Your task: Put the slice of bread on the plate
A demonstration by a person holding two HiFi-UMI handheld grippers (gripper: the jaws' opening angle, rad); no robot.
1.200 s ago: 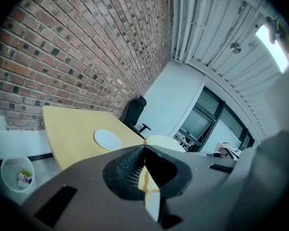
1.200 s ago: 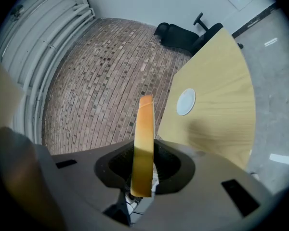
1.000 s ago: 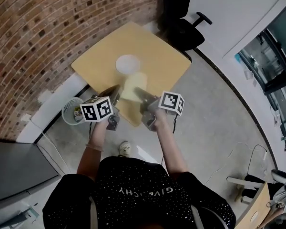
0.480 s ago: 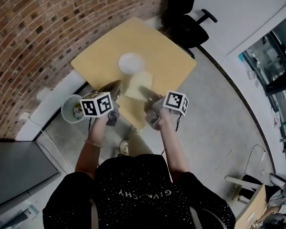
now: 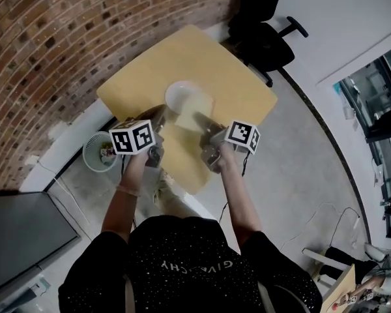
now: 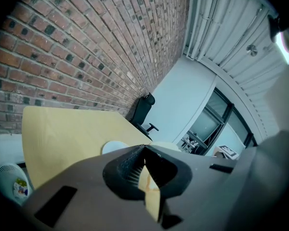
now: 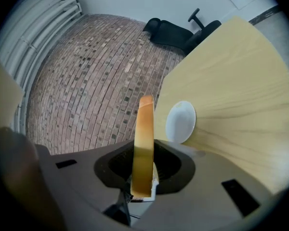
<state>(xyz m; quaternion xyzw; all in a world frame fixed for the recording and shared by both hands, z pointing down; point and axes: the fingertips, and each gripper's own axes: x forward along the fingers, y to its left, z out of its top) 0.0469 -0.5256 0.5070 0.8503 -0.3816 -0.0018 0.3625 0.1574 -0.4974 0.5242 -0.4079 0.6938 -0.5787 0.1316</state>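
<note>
A pale slice of bread hangs between my two grippers above the wooden table, and in the head view it overlaps the near edge of the white plate. My left gripper is shut on a corner of the bread, with the plate just beyond its tips. My right gripper is shut on the slice too. In the right gripper view the bread stands edge-on between the jaws, with the plate lying ahead on the table.
A black office chair stands past the table's far corner. A wire wastebasket sits on the floor at the left by the brick wall. A dark cabinet fills the lower left. The person's legs are close to the table's near edge.
Both grippers have carried the bread forward and slightly down, from the table's near part to the plate's edge. The jaws stay as they were.
</note>
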